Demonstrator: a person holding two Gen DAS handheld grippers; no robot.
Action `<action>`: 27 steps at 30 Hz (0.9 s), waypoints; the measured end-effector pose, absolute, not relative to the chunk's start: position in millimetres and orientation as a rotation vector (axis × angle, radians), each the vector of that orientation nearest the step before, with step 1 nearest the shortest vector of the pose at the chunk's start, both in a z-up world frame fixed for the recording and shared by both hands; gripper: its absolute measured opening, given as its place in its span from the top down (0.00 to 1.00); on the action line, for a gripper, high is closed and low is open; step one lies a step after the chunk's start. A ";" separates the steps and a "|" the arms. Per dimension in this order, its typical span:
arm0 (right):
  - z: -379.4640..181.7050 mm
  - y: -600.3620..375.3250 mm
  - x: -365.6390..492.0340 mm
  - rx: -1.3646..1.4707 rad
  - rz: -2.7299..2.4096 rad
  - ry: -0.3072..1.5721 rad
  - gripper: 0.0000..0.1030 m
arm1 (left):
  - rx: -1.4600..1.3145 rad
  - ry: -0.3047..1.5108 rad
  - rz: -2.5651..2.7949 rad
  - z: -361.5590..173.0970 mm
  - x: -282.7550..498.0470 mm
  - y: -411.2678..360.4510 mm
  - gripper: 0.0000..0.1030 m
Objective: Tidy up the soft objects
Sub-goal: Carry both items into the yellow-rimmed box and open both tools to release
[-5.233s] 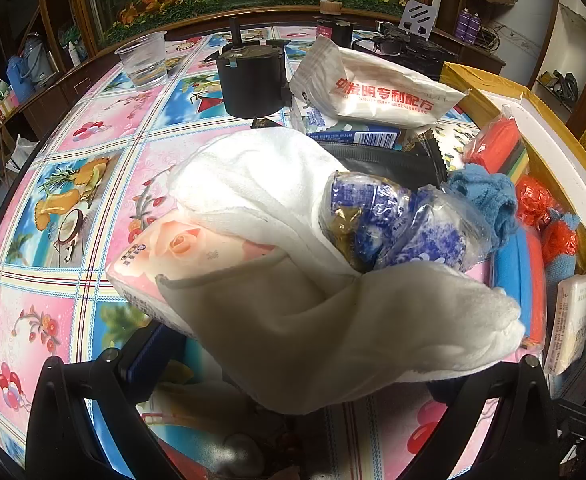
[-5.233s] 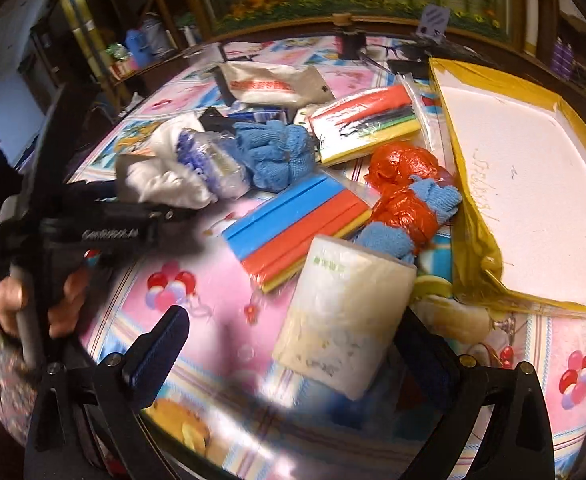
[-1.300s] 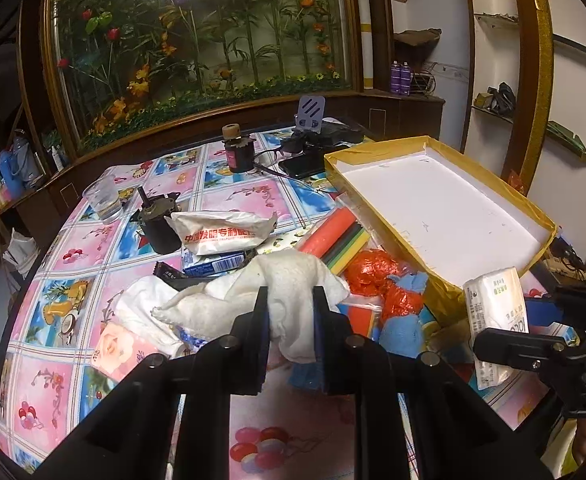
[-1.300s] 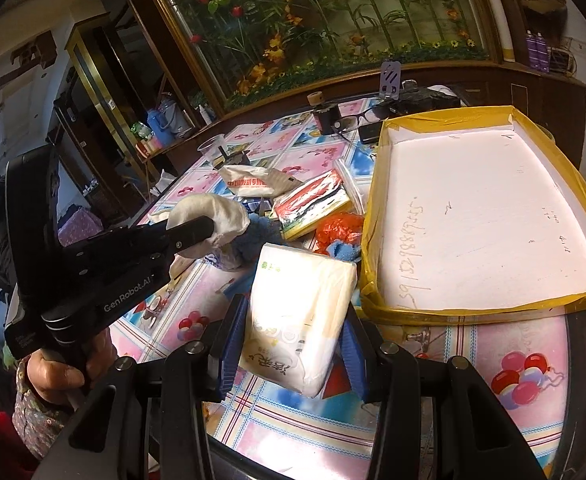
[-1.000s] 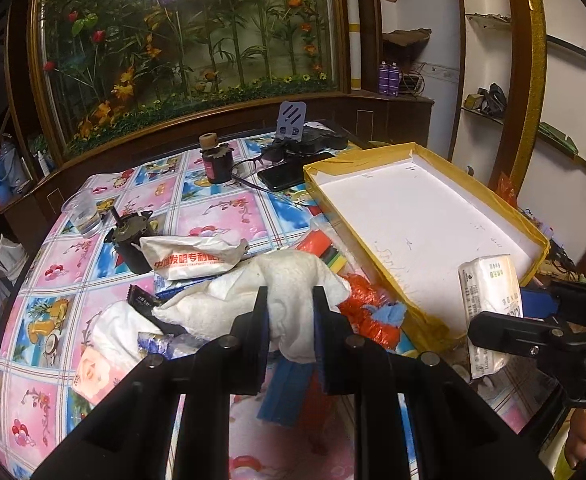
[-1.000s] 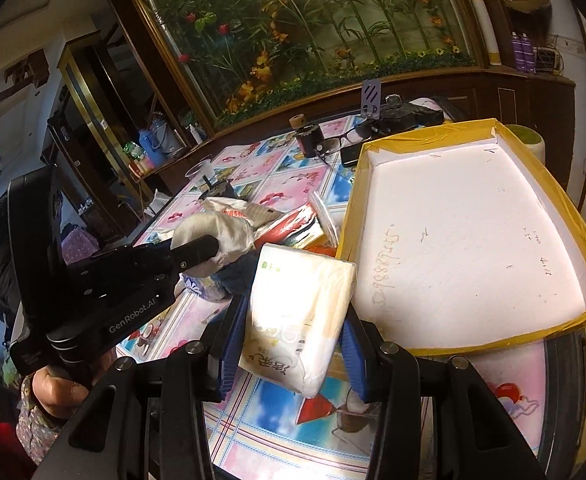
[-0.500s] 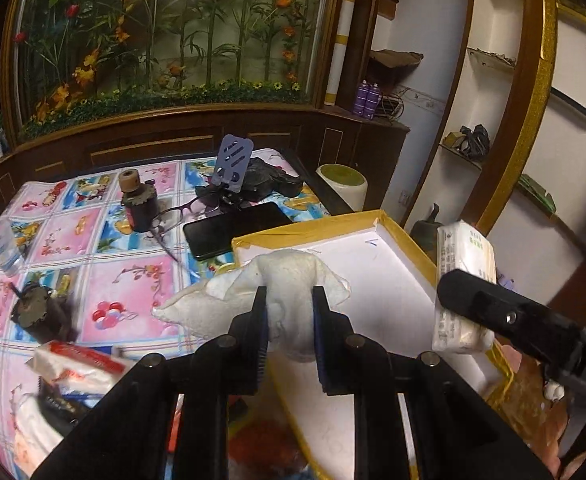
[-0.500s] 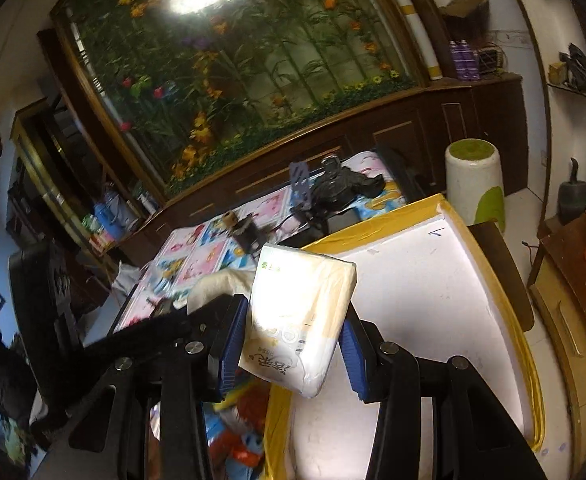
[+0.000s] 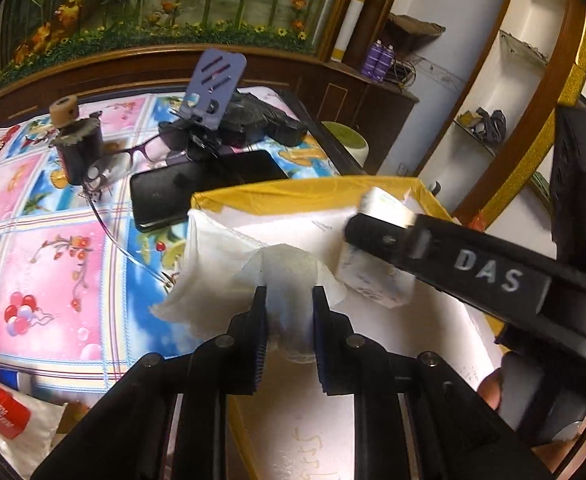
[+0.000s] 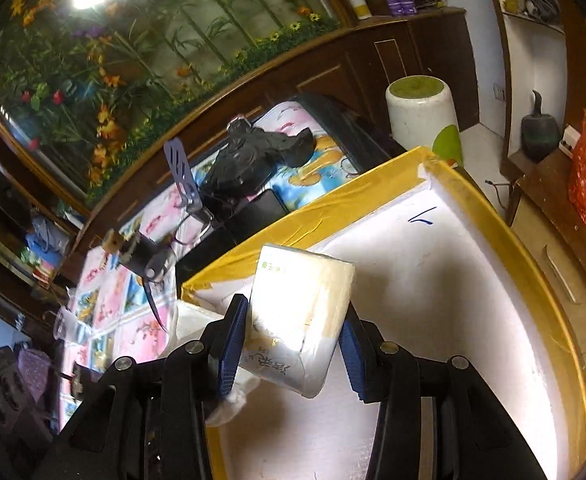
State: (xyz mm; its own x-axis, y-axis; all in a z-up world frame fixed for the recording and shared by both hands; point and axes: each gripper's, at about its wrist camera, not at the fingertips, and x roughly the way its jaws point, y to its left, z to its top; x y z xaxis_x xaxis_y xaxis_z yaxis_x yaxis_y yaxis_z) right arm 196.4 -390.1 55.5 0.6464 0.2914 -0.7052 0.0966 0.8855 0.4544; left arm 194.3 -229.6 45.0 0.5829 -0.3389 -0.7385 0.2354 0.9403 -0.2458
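My left gripper [image 9: 289,312] is shut on a white towel [image 9: 229,264] and holds it over the far left corner of the yellow-rimmed white box [image 9: 309,196]. My right gripper [image 10: 293,328] is shut on a white tissue pack [image 10: 297,312] and holds it just above the box's white floor [image 10: 433,300]. In the left wrist view the right gripper's black finger [image 9: 453,256] crosses in from the right with the tissue pack [image 9: 373,280] close beside the towel. The towel's edge shows in the right wrist view [image 10: 229,404].
Beyond the box on the patterned tablecloth [image 9: 61,264] lie a black phone [image 9: 205,188], glasses [image 9: 133,156], a purple phone stand [image 9: 213,88] and a dark jar [image 9: 77,148]. A red-and-white packet [image 9: 1,404] lies at the left. A white bin [image 10: 421,108] stands on the floor beyond.
Both grippers have moved forward and down into the box's far corner. The towel and the tissue pack now hang close together, low over the box floor.
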 end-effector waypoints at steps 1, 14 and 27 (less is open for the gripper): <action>53.5 -387.5 197.2 0.476 0.123 0.876 0.54 | -0.115 0.890 -0.332 43.3 194.4 -230.6 0.83; 46.0 -385.1 193.7 0.486 0.139 0.893 0.37 | -0.150 0.899 -0.313 37.4 193.4 -225.8 0.64; 82.1 -379.3 152.9 0.477 0.130 0.740 0.36 | -0.094 0.775 -0.267 73.3 163.8 -224.2 0.48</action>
State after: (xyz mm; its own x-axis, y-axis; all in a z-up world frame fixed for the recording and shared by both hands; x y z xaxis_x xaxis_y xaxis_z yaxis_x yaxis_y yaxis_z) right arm 152.9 -379.3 82.1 0.7361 0.2787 -0.6168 0.0515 0.8856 0.4616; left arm 163.8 -224.2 73.3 0.6825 -0.2726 -0.6781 0.2035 0.9620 -0.1819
